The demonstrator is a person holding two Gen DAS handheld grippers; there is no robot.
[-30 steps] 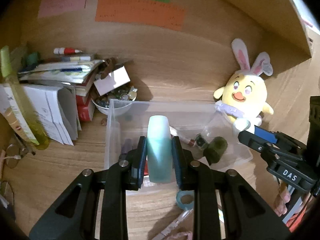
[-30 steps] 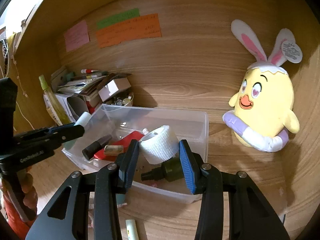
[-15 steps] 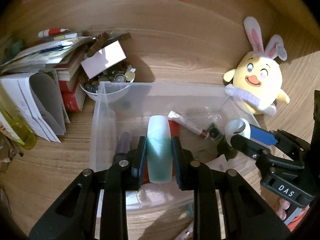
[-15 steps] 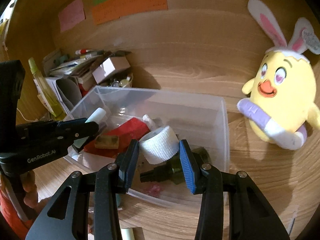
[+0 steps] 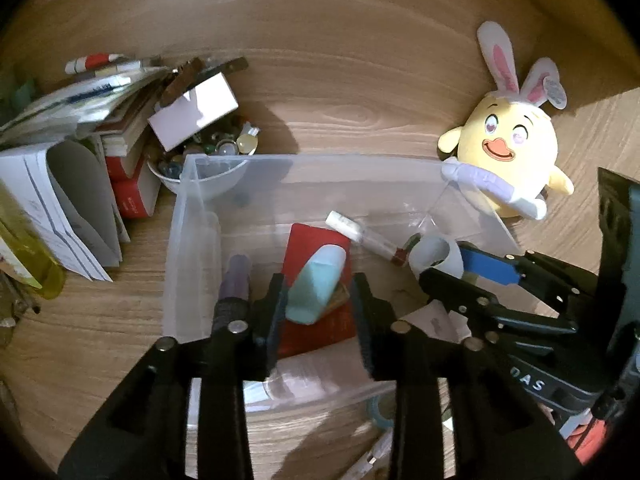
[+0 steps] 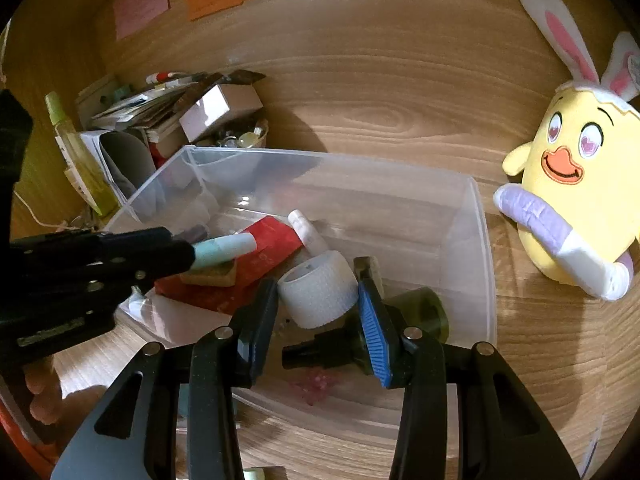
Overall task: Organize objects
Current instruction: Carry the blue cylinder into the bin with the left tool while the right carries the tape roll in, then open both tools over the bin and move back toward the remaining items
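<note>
A clear plastic bin (image 5: 192, 216) (image 6: 476, 216) sits on the wooden desk. My left gripper (image 5: 318, 300) is open over the bin; a mint tape roll (image 5: 316, 286) (image 6: 224, 250) lies tilted between its jaws on a red card (image 5: 316, 240). My right gripper (image 6: 318, 300) is shut on a white bandage roll (image 6: 320, 288) (image 5: 436, 256) and holds it above the bin's right part. A dark green bottle (image 6: 416, 316) and a white-capped tube (image 5: 360, 236) lie in the bin.
A yellow bunny-eared plush (image 5: 516, 156) (image 6: 580, 184) stands right of the bin. A bowl of small trinkets (image 5: 208, 156), stacked books and papers (image 5: 80, 160) and a yellow-green bottle (image 6: 80, 156) stand at the left. A tape roll (image 5: 380, 412) lies before the bin.
Both grippers moved down into the bin. My left gripper's jaws opened, and the mint tape roll dropped tilted onto the red card. The right gripper still holds the bandage roll.
</note>
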